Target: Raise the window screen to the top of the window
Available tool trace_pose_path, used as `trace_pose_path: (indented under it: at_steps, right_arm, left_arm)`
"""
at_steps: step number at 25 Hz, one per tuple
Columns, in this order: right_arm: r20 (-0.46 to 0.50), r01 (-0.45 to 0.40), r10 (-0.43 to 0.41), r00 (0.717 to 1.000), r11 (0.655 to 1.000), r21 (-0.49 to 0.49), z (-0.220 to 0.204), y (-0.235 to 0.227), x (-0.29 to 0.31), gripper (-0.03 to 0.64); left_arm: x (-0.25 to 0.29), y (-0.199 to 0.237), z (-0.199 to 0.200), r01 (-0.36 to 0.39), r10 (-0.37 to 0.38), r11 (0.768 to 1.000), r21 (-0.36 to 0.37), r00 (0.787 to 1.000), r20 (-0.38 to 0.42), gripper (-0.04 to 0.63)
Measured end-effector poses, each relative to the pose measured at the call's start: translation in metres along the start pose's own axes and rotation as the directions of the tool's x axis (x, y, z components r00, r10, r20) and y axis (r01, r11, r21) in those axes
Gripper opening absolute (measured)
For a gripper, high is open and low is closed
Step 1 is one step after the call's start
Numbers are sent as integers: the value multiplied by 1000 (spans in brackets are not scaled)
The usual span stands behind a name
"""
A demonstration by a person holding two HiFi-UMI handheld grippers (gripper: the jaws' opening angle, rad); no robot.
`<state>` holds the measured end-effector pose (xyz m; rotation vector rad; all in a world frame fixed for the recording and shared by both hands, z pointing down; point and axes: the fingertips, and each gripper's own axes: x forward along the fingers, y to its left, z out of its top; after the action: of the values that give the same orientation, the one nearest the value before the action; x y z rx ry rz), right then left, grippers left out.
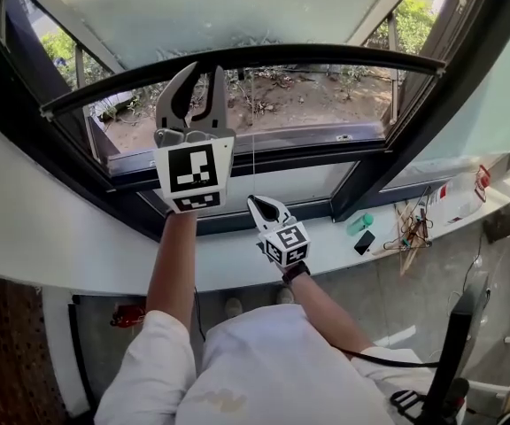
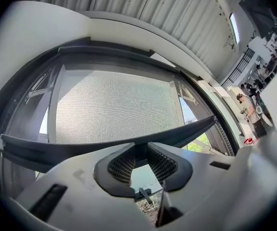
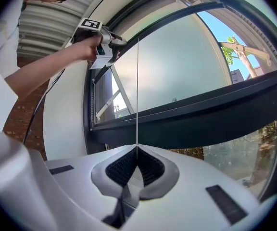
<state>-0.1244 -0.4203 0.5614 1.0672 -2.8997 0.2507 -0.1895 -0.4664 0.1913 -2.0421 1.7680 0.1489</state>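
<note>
Head view: left gripper (image 1: pixel 202 73) is raised, its 2 jaws straddling the dark bottom bar (image 1: pixel 326 53) of the screen (image 1: pixel 237 7). The mesh lies above the tool. Below it there is an open gap down to the lower window frame (image 1: pixel 264 140), with bare ground outside. Right gripper (image 1: pixel 259 204) sits lower, to the left gripper's right, near the sill (image 1: pixel 25 237). A thin white cord (image 1: pixel 253 140) runs straight up from its tip.

Left gripper view: jaws partly apart, pads clamped on the bar, which crosses right at the fingertips. Mesh fills the view beyond and above the jaws.

Right gripper view: jaws together, pinching the cord at the very tip. The cord rises vertically from the pads to the bar overhead. The left gripper shows up and to the left of this tool, gripping the same bar near its end.
</note>
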Motion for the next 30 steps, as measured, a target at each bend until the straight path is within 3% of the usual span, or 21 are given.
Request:
trace_pose_path:
  at_steps: [4,9,13,18,24,27,30]
  right_arm:
    - [15,1,-1,1000,1000,-1,10,1,-4,2]
    - [50,-7,7,999,1000,-9,30,3,-6,2]
    - [47,-5,6,999,1000,-3,34,1,-6,2]
    - [70,-13,11,998,1000,28,42,2,-8,3]
    - [115,-32,35,993,999,-29,72,6,-3,3]
    - [141,-36,45,989,997,-66,89,5,-1,2]
    - [155,-35,56,986,990,-135,106,6,1,2]
  left_arm:
    - [4,0,8,-3,2,999,52,1000,13,77]
    - [13,-8,21,-29,30,964,265,1000,2,2]
    - [14,-4,29,15,-15,980,200,1000,-4,0]
    - [18,-3,36,9,-10,974,224,1000,3,0]
    - [24,4,67,12,-28,977,211,997,70,0]
    - [22,9,85,32,-52,988,154,990,130,0]
    - [15,17,87,16,-30,993,113,991,128,0]
